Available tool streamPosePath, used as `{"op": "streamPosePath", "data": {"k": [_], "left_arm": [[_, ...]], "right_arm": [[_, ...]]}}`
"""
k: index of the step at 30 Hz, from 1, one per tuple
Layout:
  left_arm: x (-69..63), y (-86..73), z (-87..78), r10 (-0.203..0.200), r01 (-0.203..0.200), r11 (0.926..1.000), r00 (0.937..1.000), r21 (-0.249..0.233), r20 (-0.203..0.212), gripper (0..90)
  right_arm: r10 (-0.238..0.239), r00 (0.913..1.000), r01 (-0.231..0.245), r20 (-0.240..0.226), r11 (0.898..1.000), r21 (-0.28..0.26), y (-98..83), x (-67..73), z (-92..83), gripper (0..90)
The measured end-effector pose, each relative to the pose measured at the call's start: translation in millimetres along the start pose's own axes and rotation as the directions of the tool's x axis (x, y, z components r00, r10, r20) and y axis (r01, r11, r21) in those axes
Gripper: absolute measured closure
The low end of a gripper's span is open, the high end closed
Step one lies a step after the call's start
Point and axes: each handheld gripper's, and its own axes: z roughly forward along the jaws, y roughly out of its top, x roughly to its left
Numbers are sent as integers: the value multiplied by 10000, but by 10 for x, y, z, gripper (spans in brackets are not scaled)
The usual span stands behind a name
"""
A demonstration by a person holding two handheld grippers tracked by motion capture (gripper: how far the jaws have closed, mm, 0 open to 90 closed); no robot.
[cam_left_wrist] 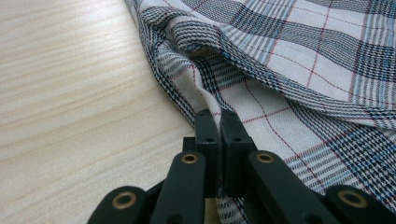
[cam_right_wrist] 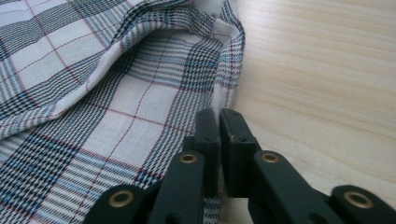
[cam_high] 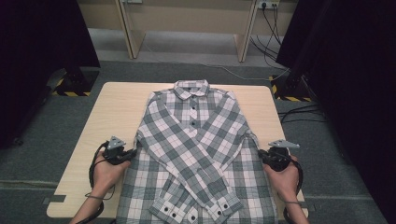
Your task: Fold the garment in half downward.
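I'm looking down on the pale wooden table, and the grey-and-white plaid button-up shirt is lying flat along its middle, collar at the far end, both sleeves crossing over the front with the cuffs near my edge. I'm holding the left black two-jaw gripper at the shirt's left side seam, about halfway down the body. In the left gripper view its jaws are clenching a ridge of the plaid hem edge, the cloth pinching up between the pads while bare wood is showing to the side. I'm keeping the right black two-jaw gripper at the opposite side seam, level with the other one. In the right gripper view the jaws are clamping the shirt's edge too, fabric running down between them and the table grain lying just beside. Both hands are resting low on the tabletop, cables trailing back towards me.
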Motion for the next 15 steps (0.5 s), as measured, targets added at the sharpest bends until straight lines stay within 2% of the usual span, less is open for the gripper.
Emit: {"op": "streamPosePath", "data": {"k": [3,4,7,11,15], "left_arm": [[-8,-39,-61,-91,88,9999,9997,129,214,876],[-15,-64,-90,-70,66,9999,9995,149,305,877],[-73,-164,-201,87,-96,9998,9987,189,493,877],[-197,-335,-389,462,-474,9987,9972,190,592,877],[-361,-535,-612,747,-777,9965,9935,317,862,877]], "right_arm": [[-159,9999,160,-62,9996,240,-20,21,-54,880],[-316,9995,319,-99,9990,303,-35,21,-80,880],[-396,9987,410,-318,9983,426,-120,42,-184,880],[-590,9968,624,-536,9960,644,-272,98,-369,880],[-700,9943,769,-807,9933,859,-411,160,-575,880]]}}
